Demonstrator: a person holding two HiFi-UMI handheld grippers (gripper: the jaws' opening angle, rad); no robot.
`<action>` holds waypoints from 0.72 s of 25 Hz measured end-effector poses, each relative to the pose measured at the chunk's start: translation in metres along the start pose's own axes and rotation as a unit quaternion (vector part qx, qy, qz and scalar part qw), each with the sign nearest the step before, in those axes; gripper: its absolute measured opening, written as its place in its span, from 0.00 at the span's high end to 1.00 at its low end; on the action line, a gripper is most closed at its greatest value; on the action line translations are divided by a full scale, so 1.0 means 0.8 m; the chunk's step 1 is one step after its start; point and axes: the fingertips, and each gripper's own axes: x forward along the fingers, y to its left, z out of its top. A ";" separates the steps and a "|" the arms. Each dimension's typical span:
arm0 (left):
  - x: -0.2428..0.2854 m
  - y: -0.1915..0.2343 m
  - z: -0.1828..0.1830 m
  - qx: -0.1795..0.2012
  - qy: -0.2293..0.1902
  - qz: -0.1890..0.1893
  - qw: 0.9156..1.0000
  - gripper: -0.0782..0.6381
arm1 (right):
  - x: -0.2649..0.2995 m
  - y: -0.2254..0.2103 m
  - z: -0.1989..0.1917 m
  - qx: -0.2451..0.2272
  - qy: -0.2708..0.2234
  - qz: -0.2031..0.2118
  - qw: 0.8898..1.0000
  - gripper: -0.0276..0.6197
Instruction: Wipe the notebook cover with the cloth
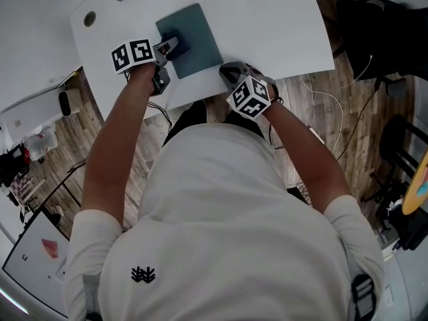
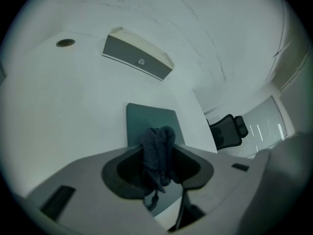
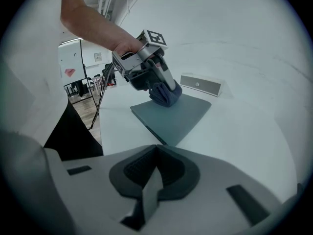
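Observation:
A teal notebook (image 1: 194, 35) lies flat on the white table (image 1: 267, 25). My left gripper (image 1: 171, 48) is shut on a bunched dark blue cloth (image 2: 157, 153), and the cloth (image 3: 166, 94) rests on the near left part of the notebook (image 3: 173, 115). In the left gripper view the notebook (image 2: 146, 119) shows just beyond the cloth. The right gripper (image 1: 231, 73) hovers at the table's front edge, right of the notebook and apart from it. Its jaws (image 3: 156, 155) are shut with nothing between them.
A flat grey box (image 2: 138, 60) lies at the back of the table, also in the right gripper view as a box (image 3: 200, 84). A cable hole (image 1: 89, 19) is at the table's back left. Black chairs (image 1: 374, 19) and cables (image 1: 328, 102) occupy the wooden floor at right.

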 end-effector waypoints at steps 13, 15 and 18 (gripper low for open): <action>-0.041 0.033 0.025 -0.016 -0.030 0.019 0.999 0.66 | 0.001 0.000 0.003 -0.001 0.000 0.000 1.000 0.95; -0.036 0.016 0.031 -0.014 -0.033 0.005 0.999 0.66 | 0.001 0.000 0.002 0.000 0.001 0.001 1.000 0.95; -0.019 -0.017 0.034 -0.003 -0.027 -0.017 0.999 0.66 | 0.001 -0.001 0.000 0.000 0.000 0.000 1.000 0.95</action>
